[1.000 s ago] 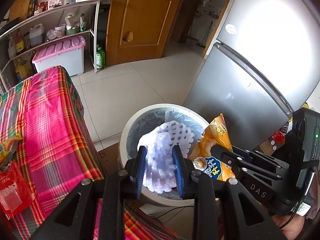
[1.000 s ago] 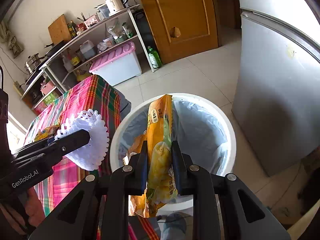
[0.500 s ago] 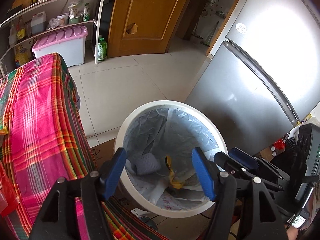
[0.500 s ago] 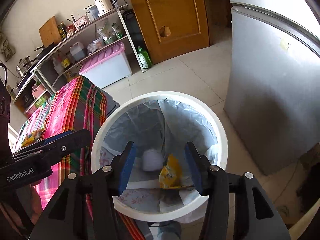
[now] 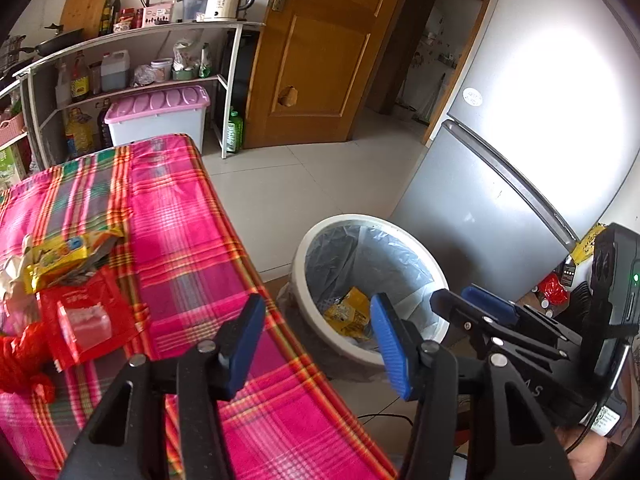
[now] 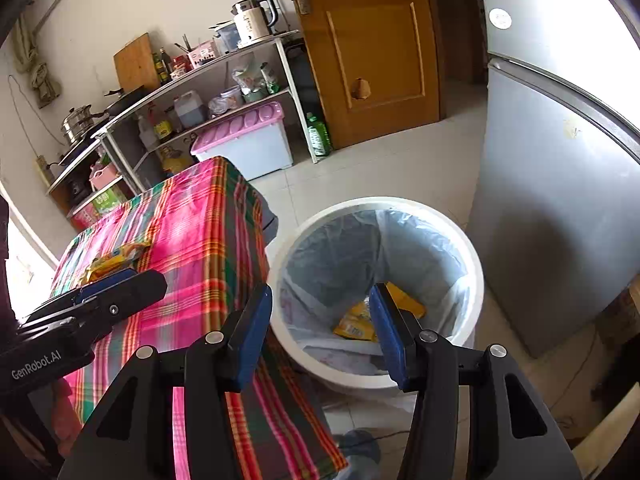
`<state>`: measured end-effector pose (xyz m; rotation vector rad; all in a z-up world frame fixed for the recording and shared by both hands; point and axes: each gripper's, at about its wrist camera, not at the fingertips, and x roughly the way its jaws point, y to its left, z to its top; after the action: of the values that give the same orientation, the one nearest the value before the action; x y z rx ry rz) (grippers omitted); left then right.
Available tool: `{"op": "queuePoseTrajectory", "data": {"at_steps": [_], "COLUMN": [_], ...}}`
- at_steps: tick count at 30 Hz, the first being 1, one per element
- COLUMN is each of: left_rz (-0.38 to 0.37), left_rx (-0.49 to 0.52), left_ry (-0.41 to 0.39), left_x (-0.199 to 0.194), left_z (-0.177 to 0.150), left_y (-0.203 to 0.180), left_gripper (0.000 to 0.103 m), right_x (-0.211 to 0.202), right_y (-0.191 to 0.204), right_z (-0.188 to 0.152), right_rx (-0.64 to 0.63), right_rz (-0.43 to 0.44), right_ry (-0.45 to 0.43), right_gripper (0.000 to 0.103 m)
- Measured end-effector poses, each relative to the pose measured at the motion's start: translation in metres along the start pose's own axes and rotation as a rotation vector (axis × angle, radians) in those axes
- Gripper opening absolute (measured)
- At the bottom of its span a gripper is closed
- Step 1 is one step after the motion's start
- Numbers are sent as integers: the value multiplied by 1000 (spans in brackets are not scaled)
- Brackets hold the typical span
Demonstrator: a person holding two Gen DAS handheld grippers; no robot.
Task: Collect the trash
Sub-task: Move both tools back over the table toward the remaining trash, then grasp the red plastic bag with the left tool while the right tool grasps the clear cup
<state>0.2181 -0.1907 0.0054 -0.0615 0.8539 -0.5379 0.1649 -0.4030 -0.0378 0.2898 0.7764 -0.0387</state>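
Both grippers hold nothing, their jaws spread wide: the left gripper [image 5: 318, 342] hangs over the table's near-right edge, the right gripper [image 6: 320, 328] over the gap between table and bin. A white trash bin [image 6: 474, 264] lined with a clear bag stands on the tiled floor [image 5: 304, 184] just beside the table corner, close to the grey fridge [image 6: 560, 208]; a yellow snack wrapper [image 6: 356, 322] lies at its bottom. On the pink plaid tablecloth [image 5: 180, 232] trash remains near the left side: a yellow packet [image 5: 60, 256], a red packet [image 5: 84, 316] and a red bag [image 5: 20, 360]. Open floor stretches toward the wooden door [image 5: 316, 52].
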Motion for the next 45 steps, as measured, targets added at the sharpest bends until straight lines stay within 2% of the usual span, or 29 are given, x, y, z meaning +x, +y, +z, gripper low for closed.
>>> {"op": "queuePoseTrajectory", "data": {"at_steps": [6,12,17,27,31,35,40,45], "left_rz": [58,153,207,315,357,385,363,331], "left_rx": [-33,-62,-92,-115,-171,-221,-242,-273], "left_ry": [-58,-110,-129,-161,-176,-178,-134,-120], "left_x": [-56,-110,-144,-211,-231,-232,-205,-171], "left_z": [-23,-47,-64,-77,-85,-97,-105,-97], "left_y": [28,50,64,82,96,113,141,179], "left_gripper": [43,42,42,42,42,42,43,54], "right_x": [-26,-62,-82,-78,-70,-60,-36,-3], "right_y": [52,99,131,178,189,199,206,215], "right_z": [-7,-20,-32,-53,-53,-54,-53,-48], "right_rx": [-68,-128,-185,-230,-260,-307,-326,-345], "right_rz": [83,167,201,267,291,318,327,327], "right_ry": [-38,-105,-113,-60,-25,-4,19,60], "right_gripper": [52,52,53,53,53,53,53,53]}}
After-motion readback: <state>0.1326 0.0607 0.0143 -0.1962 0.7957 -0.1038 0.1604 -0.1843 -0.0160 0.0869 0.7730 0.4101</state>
